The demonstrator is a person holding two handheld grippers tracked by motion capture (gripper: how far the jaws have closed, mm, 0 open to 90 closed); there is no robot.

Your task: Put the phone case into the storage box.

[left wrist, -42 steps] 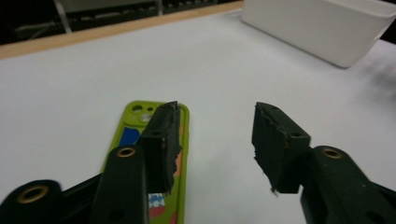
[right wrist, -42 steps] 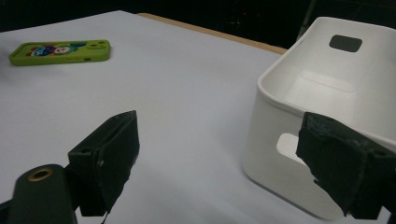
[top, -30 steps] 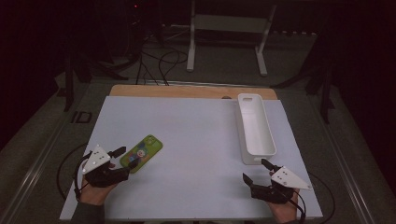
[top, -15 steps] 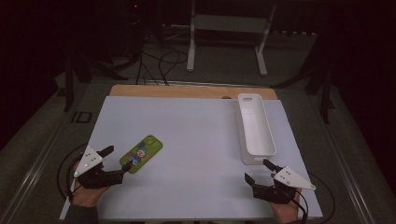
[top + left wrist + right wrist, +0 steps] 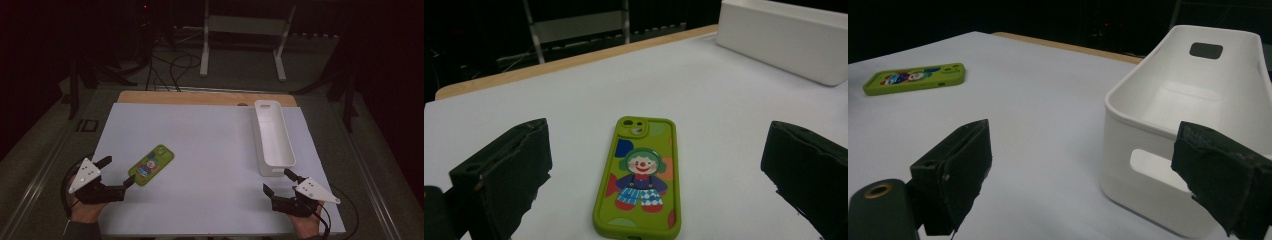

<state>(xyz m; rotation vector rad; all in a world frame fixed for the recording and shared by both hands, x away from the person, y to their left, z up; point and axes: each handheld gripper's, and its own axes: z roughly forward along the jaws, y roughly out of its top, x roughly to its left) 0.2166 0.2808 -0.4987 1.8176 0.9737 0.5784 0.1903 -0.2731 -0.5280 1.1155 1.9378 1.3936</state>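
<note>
Left hand-held gripper (image 5: 116,172) is seen released at the near left of the surface (image 5: 210,145); its jaws have just been opening, and the phone case (image 5: 151,164) lies flat between and just beyond them, gripped by neither pad. Right hand-held gripper (image 5: 280,184) is held wide open at the near right, nothing gripped, just short of the near end of the white bin (image 5: 273,137).

Counts: two hand-held grippers, one phone case, one bin. Phone case is green, printed with a cartoon clown with green hair and a red nose; camera cutout is pointed away from the left gripper. No readable writing is found on anything.

Bin is placed lengthwise along the right side, seen empty, with a handle slot in each end. A wooden edge (image 5: 200,97) is shown beyond the white sheet. Cables (image 5: 170,65) and a metal stand (image 5: 245,30) are seen on the dark floor behind. Nothing is lying between case and bin.
</note>
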